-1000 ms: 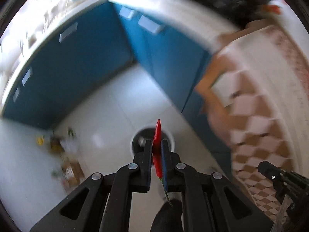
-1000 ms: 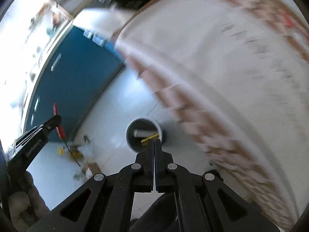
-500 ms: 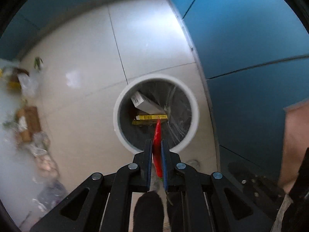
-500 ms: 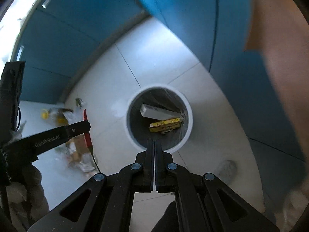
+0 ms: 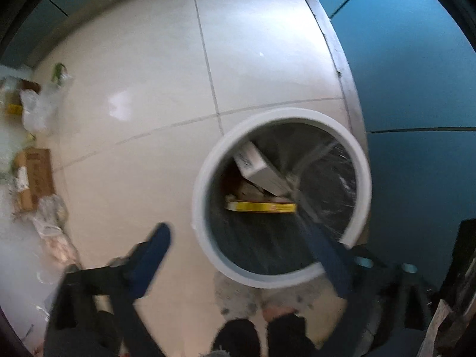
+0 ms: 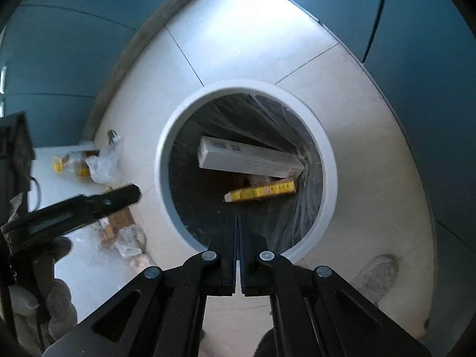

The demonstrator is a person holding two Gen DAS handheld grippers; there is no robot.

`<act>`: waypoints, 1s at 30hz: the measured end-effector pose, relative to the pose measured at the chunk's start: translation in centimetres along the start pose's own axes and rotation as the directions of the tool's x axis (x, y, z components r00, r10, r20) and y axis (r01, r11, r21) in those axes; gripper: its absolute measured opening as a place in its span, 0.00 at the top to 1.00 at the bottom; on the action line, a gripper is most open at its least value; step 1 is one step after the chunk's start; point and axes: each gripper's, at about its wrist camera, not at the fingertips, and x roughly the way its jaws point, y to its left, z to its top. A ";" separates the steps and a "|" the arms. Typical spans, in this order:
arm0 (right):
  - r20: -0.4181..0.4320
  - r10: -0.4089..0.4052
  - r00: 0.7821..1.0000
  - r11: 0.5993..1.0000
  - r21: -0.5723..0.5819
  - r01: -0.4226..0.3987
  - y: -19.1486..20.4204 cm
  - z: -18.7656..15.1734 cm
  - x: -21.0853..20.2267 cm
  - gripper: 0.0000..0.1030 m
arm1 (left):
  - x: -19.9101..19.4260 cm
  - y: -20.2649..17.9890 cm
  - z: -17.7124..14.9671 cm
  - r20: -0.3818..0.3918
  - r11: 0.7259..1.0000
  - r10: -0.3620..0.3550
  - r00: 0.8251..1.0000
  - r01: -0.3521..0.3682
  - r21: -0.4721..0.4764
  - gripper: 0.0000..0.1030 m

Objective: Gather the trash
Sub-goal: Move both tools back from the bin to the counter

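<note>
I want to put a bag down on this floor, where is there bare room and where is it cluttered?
Bare tile lies between the bin and the trash pile, and beyond the bin toward the blue cabinets. A narrower strip runs between the bin and the cabinets. The floor around the plastic bag and cardboard is crowded.

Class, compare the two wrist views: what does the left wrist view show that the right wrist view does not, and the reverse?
Left wrist only: the left gripper with its fingers spread wide, nothing between them.

Right wrist only: the right gripper shut and empty, and a grey floor smudge.

Both: the white-rimmed bin, the white box and yellow box inside, and floor litter.
</note>
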 end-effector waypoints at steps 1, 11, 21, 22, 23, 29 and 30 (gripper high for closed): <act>-0.006 -0.015 1.000 1.000 -0.003 0.015 -0.1 0.1 0.3 0.74 | -0.2 0.2 -0.3 0.008 1.000 0.020 1.000 -0.020 0.004 0.04; 0.060 -0.225 0.973 0.968 -0.101 0.230 0.9 -0.9 -2.4 0.00 | -4.0 0.8 -3.0 0.153 0.978 0.205 0.967 -0.209 0.007 0.03; 0.113 -0.350 0.930 0.918 -0.154 0.365 4.2 -3.5 -8.3 0.00 | -10.7 1.4 -6.8 0.164 0.966 0.258 0.952 -0.260 -0.009 0.03; 0.117 -0.346 0.931 0.920 -0.155 0.361 4.6 -3.9 -9.2 0.00 | -11.8 1.3 -7.3 0.166 0.966 0.255 0.953 -0.258 -0.007 0.03; 0.120 -0.343 0.932 0.921 -0.156 0.358 5.3 -4.3 -10.5 0.00 | -13.1 1.3 -7.7 0.167 0.966 0.257 0.952 -0.260 -0.004 0.03; 0.144 -0.300 0.943 0.933 -0.162 0.321 9.4 -7.5 -19.8 0.00 | -24.0 0.4 -11.3 0.222 0.965 0.254 0.941 -0.263 0.012 0.03; 0.152 -0.290 0.945 0.936 -0.160 0.313 10.0 -8.1 -21.6 0.00 | -25.7 0.2 -11.9 0.234 0.964 0.255 0.938 -0.265 0.014 0.03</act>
